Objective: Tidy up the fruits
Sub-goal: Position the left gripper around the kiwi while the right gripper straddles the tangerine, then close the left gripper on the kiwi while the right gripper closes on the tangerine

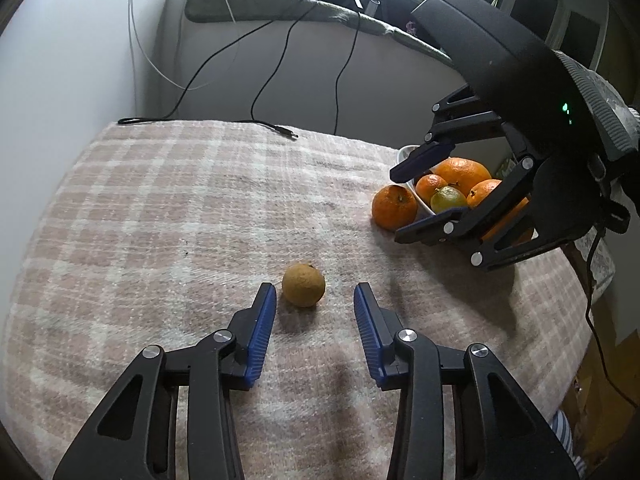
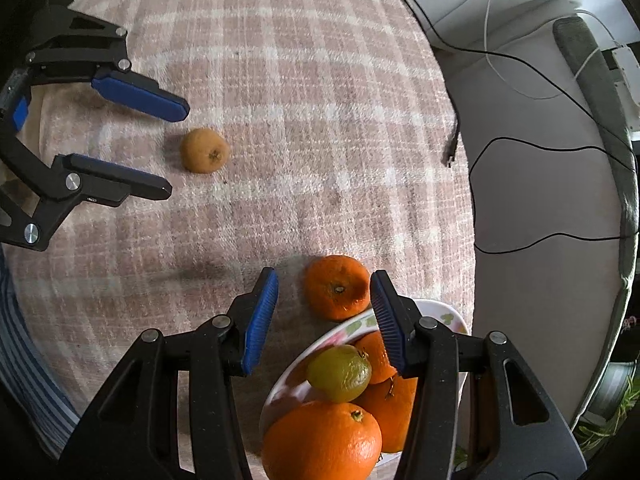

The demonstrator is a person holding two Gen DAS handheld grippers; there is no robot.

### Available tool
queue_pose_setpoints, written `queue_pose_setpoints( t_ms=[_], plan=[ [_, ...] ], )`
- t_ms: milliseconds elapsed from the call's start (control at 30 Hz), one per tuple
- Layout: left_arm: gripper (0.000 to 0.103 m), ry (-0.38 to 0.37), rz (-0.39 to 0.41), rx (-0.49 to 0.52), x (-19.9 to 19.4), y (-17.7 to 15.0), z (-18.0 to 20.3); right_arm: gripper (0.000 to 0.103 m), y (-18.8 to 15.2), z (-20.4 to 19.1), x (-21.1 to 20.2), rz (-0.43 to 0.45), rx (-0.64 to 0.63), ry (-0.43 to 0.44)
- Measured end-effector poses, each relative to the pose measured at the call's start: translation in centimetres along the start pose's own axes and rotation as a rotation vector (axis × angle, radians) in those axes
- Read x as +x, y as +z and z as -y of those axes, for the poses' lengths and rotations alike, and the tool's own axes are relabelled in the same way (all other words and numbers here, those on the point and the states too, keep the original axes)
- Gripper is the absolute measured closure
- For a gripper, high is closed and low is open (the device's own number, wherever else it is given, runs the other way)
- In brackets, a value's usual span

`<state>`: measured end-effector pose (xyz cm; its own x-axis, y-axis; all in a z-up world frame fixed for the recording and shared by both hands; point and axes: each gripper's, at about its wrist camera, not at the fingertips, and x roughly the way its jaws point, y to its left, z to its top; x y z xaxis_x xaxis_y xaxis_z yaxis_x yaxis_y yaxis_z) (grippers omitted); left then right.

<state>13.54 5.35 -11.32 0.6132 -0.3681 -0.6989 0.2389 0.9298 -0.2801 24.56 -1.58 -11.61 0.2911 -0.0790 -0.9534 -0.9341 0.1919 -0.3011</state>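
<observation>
Two fruits lie loose on the table [image 1: 160, 208], which is covered with a pink-and-white checked cloth [image 2: 320, 80]. One is a small dull yellow-brown fruit [image 1: 303, 284], just ahead of the left gripper [image 1: 315, 300], whose two blue-padded fingers are spread apart with nothing between them. The other is an orange mandarin [image 2: 337, 287] resting against the outside of the bowl [image 2: 352, 326]. The right gripper [image 2: 325, 288] hovers over that mandarin, its fingers wide apart either side of it and not touching. The patterned white bowl sits at the table's edge and holds four fruits that show: three orange ones, the largest nearest the camera [image 2: 322, 442], and one small green fruit [image 2: 339, 372] on top. Two black cables [image 1: 276, 128] trail onto the far side of the cloth
</observation>
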Motion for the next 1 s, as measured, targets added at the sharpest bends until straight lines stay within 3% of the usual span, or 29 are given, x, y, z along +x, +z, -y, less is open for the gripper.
queue_pose_setpoints(
  t_ms=[367, 600, 833, 1000],
  plan=[
    [0.067, 0.012, -0.032, 0.007, 1.3, 0.6, -0.2, 0.053, -0.1, 1.1, 1.5, -0.039, -0.017, -0.03],
    [0.069, 0.014, -0.053, 0.007, 1.9, 0.7, -0.5, 0.062, 0.0, 1.9, 2.7, -0.045, -0.018, -0.021],
    [0.078, 0.016, -0.063, 0.005, 2.9, 1.1, -0.5, 0.062, 0.0, 1.6, 3.0, -0.044, -0.019, -0.035],
    [0.079, 0.022, -0.058, 0.009, 2.9, 1.2, -0.3, 0.063, 0.0, 1.0, 2.6, -0.035, -0.009, -0.053]
  ],
)
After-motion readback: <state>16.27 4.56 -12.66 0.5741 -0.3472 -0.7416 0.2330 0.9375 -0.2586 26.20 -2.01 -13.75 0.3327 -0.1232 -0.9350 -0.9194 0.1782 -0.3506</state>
